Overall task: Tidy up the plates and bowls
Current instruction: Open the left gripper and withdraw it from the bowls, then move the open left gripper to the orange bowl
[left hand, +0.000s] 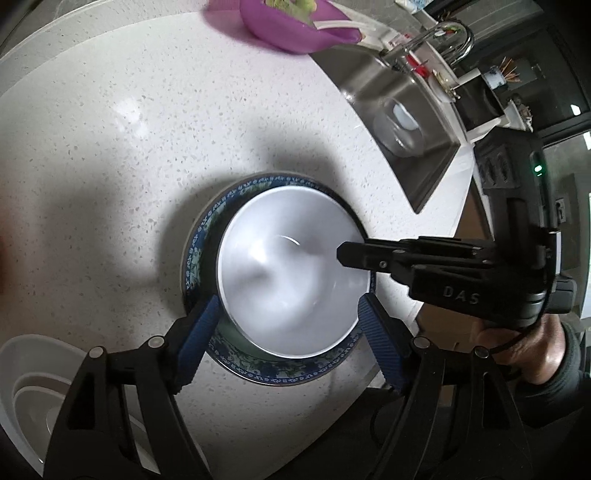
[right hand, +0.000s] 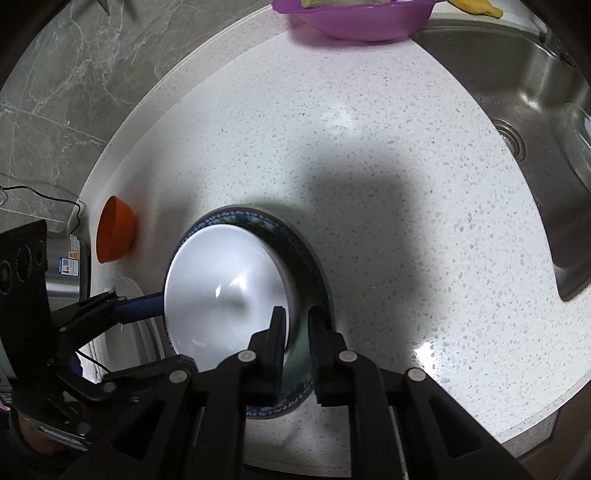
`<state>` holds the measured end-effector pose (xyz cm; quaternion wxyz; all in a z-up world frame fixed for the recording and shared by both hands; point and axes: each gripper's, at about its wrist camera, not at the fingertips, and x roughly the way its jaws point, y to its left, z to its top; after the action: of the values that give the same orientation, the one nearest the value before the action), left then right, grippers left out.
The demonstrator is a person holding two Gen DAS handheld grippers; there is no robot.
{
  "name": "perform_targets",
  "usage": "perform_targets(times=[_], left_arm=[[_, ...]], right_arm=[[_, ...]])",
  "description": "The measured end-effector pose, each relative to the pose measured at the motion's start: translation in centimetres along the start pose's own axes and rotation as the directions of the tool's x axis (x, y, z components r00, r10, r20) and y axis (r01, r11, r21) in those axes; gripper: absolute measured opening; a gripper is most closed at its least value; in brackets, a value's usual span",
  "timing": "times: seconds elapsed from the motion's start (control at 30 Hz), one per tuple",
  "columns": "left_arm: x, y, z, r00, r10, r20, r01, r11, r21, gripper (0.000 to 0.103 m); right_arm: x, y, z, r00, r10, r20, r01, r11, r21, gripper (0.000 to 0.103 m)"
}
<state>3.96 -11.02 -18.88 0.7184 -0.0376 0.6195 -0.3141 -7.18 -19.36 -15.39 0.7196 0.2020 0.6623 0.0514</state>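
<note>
A white bowl point(left hand: 288, 273) sits inside a blue patterned bowl point(left hand: 221, 210) on the white speckled counter point(left hand: 129, 155). My left gripper point(left hand: 288, 314) is open, its blue pads on either side of the white bowl's near rim. My right gripper point(right hand: 297, 332) is shut on the white bowl's rim point(right hand: 293, 314), one finger inside and one outside; it also shows in the left wrist view point(left hand: 347, 254), reaching in from the right. In the right wrist view the white bowl point(right hand: 221, 291) sits tilted in the blue patterned bowl point(right hand: 310, 258).
A purple bowl with greens point(left hand: 295, 26) stands at the counter's far side. A steel sink point(left hand: 399, 110) lies to the right. White stacked dishes point(left hand: 33, 387) sit at the near left. An orange bowl point(right hand: 114, 234) stands by the wall.
</note>
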Motion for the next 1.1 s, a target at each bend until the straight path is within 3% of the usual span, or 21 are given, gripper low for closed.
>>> perform_targets(times=[0.07,0.17,0.23,0.3,0.33,0.4,0.5,0.6,0.63,0.73,0.77,0.83,0.9,1.1], left_arm=[[-0.7,0.0,-0.1,1.000,-0.012,0.012,0.012,1.000,0.000,0.076],[-2.4,-0.1,-0.2,0.998,-0.052,0.043,0.053,0.999,-0.008,0.076],[-4.5,0.6,-0.7,0.993,-0.081,0.091,0.084,0.996,-0.026,0.083],[-6.5,1.9,-1.2,0.986,-0.092,0.137,0.100,0.993,-0.056,0.093],[-7.9,3.0,-1.6,0.982,-0.081,0.170,0.096,0.992,-0.081,0.101],[-10.7,5.8,-2.7,0.972,-0.035,0.234,0.070,0.987,-0.143,0.103],[-15.3,10.5,-4.6,0.946,0.072,0.315,0.003,0.973,-0.232,0.103],[-19.9,15.6,-7.0,0.892,0.211,0.400,-0.080,0.944,-0.320,0.103],[-21.1,17.4,-7.5,0.883,0.235,0.406,-0.088,0.933,-0.350,0.103],[-22.6,21.5,-8.2,0.897,0.242,0.369,-0.070,0.904,-0.421,0.103],[-22.8,22.9,-8.3,0.895,0.251,0.369,-0.074,0.899,-0.433,0.103],[-22.6,25.4,-8.2,0.887,0.272,0.372,-0.075,0.882,-0.465,0.103],[-21.7,27.5,-7.8,0.894,0.260,0.364,-0.054,0.871,-0.488,0.102],[-17.5,31.1,-6.1,0.932,0.216,0.292,-0.056,0.879,-0.473,0.101]], right_arm=[[0.0,0.0,0.1,1.000,0.000,-0.002,0.000,1.000,0.001,0.013],[-0.3,0.0,0.1,1.000,0.009,0.007,-0.009,1.000,0.015,0.021],[-1.1,-0.1,0.1,0.999,0.032,0.020,-0.032,0.999,0.022,0.037],[-2.2,0.1,0.4,0.996,0.076,0.041,-0.077,0.997,0.023,0.069],[-2.7,0.3,0.6,0.995,0.088,0.056,-0.089,0.996,0.020,0.075],[-3.7,0.8,1.3,0.987,0.130,0.094,-0.132,0.991,0.012,0.082],[-4.7,1.4,3.0,0.943,0.297,0.150,-0.308,0.950,0.056,0.092],[-4.8,3.4,5.0,0.911,0.378,0.165,-0.389,0.920,0.037,0.093],[-4.8,4.6,5.8,0.905,0.391,0.169,-0.397,0.918,0.007,0.093],[-4.3,9.2,8.1,0.897,0.410,0.164,-0.399,0.912,-0.100,0.093],[-3.9,10.6,8.8,0.895,0.419,0.156,-0.403,0.907,-0.124,0.092],[-2.2,13.7,10.2,0.899,0.424,0.114,-0.406,0.901,-0.149,0.086],[0.2,16.1,11.1,0.908,0.417,0.043,-0.408,0.902,-0.142,0.073],[8.0,20.7,11.3,0.926,0.362,-0.110,-0.373,0.922,-0.106,0.064]])
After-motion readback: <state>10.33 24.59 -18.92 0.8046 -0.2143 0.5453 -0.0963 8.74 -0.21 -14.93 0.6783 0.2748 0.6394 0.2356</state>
